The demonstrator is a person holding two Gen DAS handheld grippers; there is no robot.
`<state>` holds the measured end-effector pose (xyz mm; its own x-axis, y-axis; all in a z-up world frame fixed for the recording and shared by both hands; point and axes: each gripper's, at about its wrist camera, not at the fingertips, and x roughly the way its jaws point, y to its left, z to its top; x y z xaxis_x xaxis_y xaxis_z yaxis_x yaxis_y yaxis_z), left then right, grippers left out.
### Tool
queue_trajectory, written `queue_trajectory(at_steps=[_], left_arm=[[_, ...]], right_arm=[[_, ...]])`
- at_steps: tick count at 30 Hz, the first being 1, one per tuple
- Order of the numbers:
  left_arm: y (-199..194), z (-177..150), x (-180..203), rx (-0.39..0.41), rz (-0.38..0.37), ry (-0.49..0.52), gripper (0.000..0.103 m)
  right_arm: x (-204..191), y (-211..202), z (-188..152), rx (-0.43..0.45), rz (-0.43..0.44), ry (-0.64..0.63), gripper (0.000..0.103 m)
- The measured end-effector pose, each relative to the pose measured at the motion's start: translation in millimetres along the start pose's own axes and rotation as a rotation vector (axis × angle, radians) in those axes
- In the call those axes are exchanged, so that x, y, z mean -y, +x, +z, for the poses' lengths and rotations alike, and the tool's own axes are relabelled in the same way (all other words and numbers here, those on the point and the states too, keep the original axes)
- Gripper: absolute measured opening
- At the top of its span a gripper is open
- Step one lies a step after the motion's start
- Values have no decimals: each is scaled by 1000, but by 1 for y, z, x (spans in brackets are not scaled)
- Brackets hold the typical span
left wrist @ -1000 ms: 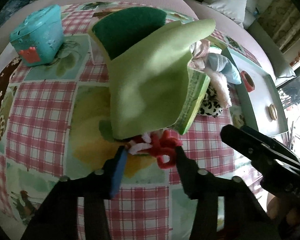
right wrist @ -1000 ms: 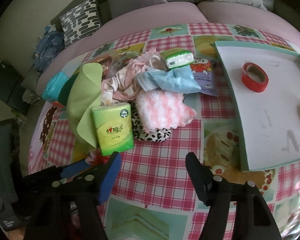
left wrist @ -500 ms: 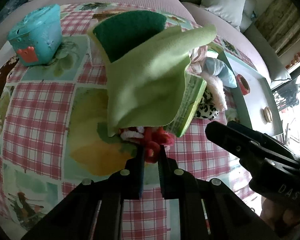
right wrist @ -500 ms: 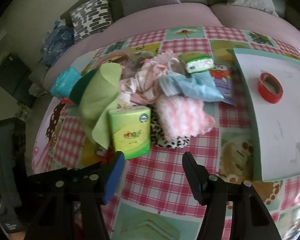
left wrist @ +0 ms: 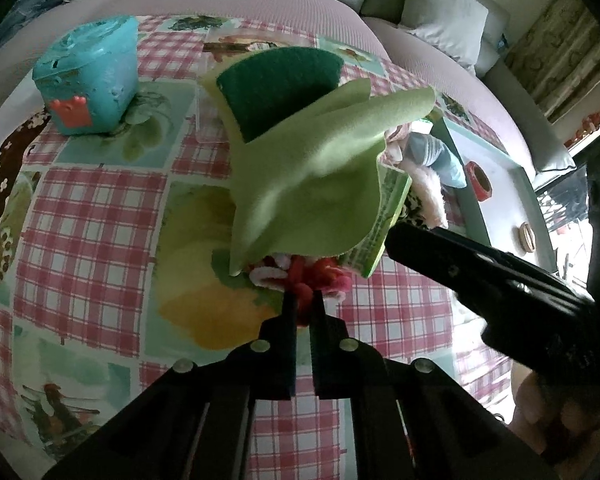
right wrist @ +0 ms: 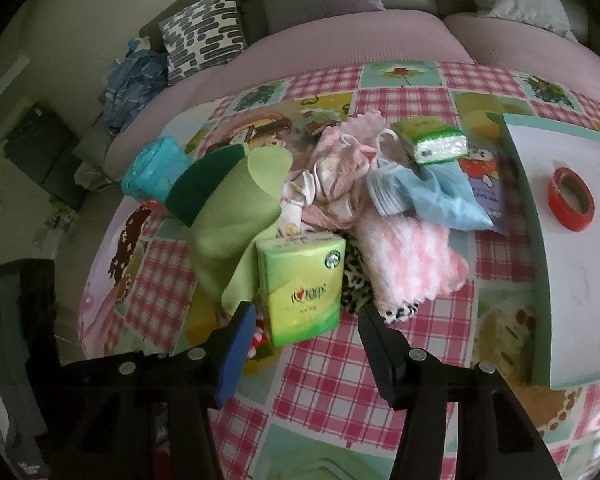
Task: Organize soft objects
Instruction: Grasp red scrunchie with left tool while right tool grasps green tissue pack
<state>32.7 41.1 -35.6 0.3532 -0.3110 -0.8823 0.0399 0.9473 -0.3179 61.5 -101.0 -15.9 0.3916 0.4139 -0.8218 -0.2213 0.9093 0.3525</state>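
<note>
My left gripper (left wrist: 303, 300) is shut on a red and white fuzzy pipe-cleaner toy (left wrist: 300, 276) at the near edge of the pile. A light green cloth (left wrist: 312, 184) drapes over the toy and a green tissue pack (left wrist: 384, 224). A dark green scouring sponge (left wrist: 276, 88) stands behind. My right gripper (right wrist: 304, 316) is open, its jaws on either side of the green tissue pack (right wrist: 302, 284). Pink fluffy cloth (right wrist: 412, 260), blue sock (right wrist: 432, 196) and pink garments (right wrist: 340, 176) lie beyond.
A teal tub (left wrist: 88, 80) stands at the far left. A pale green tray (right wrist: 572, 240) at the right holds a red tape roll (right wrist: 571, 199). A second tissue pack (right wrist: 436, 140) lies at the back. The checked tablecloth (left wrist: 84, 208) covers the round table.
My left gripper closed on the red and white toy. My right gripper moved forward so its open jaws flank the green tissue pack.
</note>
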Motion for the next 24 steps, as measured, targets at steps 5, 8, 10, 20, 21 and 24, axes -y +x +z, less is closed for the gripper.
queue_trajectory(at_steps=[5,8,10,20,21,24], left_arm=[[-6,-1,-6,5,-10,-10,5],[-7,-2,-10,2,-17,-16,5],[-6,-1,-12,0,-19,-25,5],[-8,-2,-19,-6,-19,-32,5],[-7,-1,-18,-6,-19,-33,5],[-8,-1,-18,-4,-18,-32,5]], right_arm=[[1,9,3,-18,5,6,53],[1,15,5,-30,3,10,53],[2,16,7,-28,8,13,53],[-2,25,9,-38,6,-3,53],[-3,24,9,-36,9,-1,50],[-3,23,9,-34,1,-2,50]])
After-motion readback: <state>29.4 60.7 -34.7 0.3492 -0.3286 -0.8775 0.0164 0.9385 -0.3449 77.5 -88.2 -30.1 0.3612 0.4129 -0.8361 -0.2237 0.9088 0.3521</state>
